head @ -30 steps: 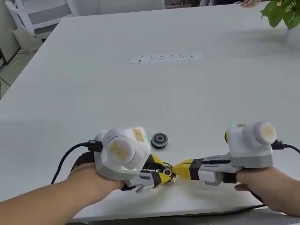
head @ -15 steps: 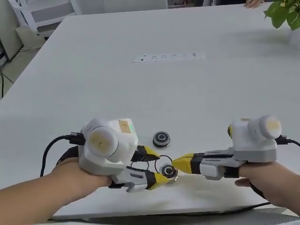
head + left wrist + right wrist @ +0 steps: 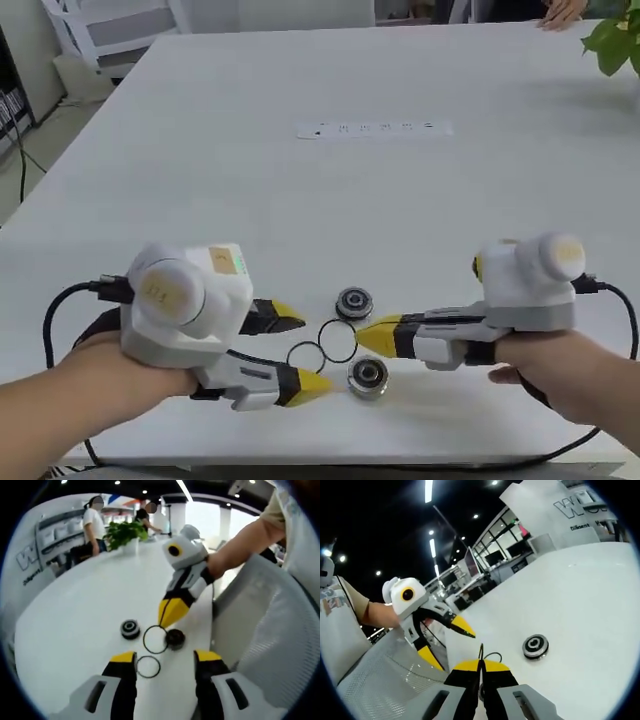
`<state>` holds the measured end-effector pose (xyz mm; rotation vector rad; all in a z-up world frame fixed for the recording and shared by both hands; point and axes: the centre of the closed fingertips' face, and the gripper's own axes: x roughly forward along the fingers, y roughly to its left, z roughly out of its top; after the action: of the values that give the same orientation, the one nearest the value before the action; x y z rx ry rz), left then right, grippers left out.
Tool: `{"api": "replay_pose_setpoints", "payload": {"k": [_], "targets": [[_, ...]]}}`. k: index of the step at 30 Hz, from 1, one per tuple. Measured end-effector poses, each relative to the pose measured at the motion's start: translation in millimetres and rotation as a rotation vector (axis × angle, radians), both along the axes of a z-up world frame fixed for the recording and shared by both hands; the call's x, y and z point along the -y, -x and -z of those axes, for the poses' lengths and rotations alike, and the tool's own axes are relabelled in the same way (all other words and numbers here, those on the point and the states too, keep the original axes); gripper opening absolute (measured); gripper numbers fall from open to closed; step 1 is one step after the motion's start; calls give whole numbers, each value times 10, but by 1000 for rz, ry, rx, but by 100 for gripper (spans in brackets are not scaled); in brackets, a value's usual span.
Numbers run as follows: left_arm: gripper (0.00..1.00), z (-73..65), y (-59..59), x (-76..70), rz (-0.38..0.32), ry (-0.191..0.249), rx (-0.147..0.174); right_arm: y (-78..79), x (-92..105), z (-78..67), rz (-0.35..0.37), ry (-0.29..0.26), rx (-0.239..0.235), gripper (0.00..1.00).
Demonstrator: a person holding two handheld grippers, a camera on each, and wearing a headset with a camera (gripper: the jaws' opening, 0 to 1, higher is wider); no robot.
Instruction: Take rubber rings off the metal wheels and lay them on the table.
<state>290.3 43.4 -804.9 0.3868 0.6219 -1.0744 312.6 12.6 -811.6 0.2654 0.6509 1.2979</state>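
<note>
A second ago both grippers were bunched over one metal wheel at the front edge of the table [image 3: 300, 200]; now they have drawn apart. The left gripper [image 3: 298, 350] has moved back toward the person's left. Its jaws stand wide apart and hold nothing, where half a second ago they were set around that wheel. The near wheel [image 3: 368, 375] now lies free on the table, just beside the left gripper's lower yellow tip and below the tip of the right gripper [image 3: 365, 335]. The right gripper's jaws are pressed together, and a thin black rubber ring [image 3: 144, 640] is pinched at their point. The ring has come clear of the wheel and hangs from the tip toward the left gripper, low over the table; whether it touches the surface cannot be told. In the left gripper view its edge lies against the near wheel. A second ring [image 3: 148, 677] lies flat on the table in the gap between the left gripper's open jaws. The far wheel [image 3: 354, 302] sits where it did, just beyond the held ring. Farther up the table lies a white power strip [image 3: 373, 128].
</note>
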Motion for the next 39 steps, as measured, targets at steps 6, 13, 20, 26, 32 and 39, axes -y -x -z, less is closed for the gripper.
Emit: {"api": "replay_pose_setpoints", "payload": {"k": [6, 13, 20, 26, 32, 39], "targets": [[50, 10, -22, -173, -36, -10, -4, -23, -110, 83, -25, 36, 2, 0], [50, 22, -38, -277, -64, -11, -11, -35, -184, 198, -41, 83, -4, 0], [50, 43, -43, -291, -71, -12, -15, -39, -186, 333, -45, 141, -3, 0], [50, 60, -44, -298, -70, -14, -21, -70, -139, 395, -30, 173, 2, 0], [50, 65, -68, -309, -74, -16, -24, -92, -112, 418, -25, 186, 20, 5], [50, 63, -104, -310, -78, -13, -28, -109, -88, 385, -14, 179, 28, 13]]}}
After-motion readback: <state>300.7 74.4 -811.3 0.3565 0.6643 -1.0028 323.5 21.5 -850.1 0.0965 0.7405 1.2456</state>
